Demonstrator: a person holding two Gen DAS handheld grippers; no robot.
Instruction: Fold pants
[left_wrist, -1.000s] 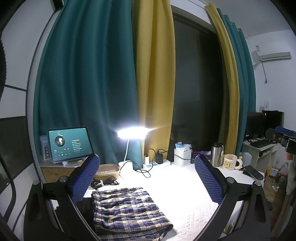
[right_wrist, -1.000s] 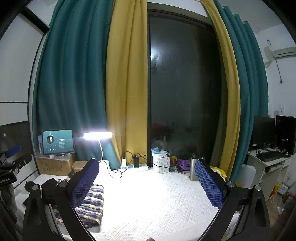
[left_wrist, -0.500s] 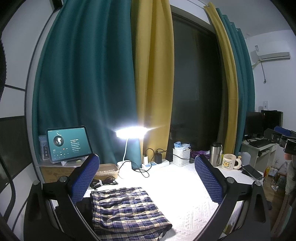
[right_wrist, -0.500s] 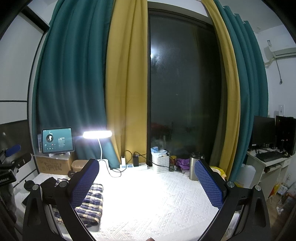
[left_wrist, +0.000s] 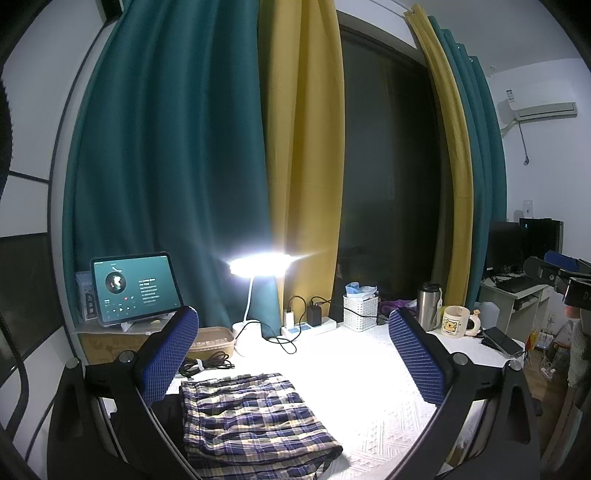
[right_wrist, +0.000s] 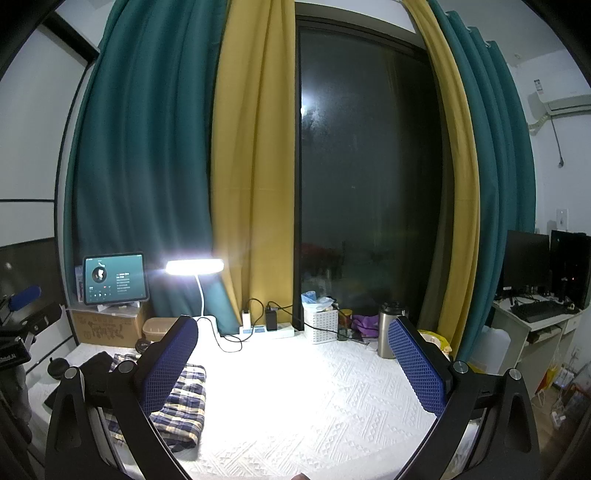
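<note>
Left tool (left_wrist: 291, 354) spread wide, empty, above desk (left_wrist: 369, 387). Folded blue-and-cream plaid cotton pants (left_wrist: 251, 417) lie directly under it, lower left, long axis running away from camera. Right tool (right_wrist: 293, 356) also wide, pants (right_wrist: 181, 402) far to its left; left tool nearer.

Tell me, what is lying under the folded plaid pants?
The plaid pants lie on the white textured cover, with a dark item at their left edge. Whatever the pants cover is hidden.
</note>
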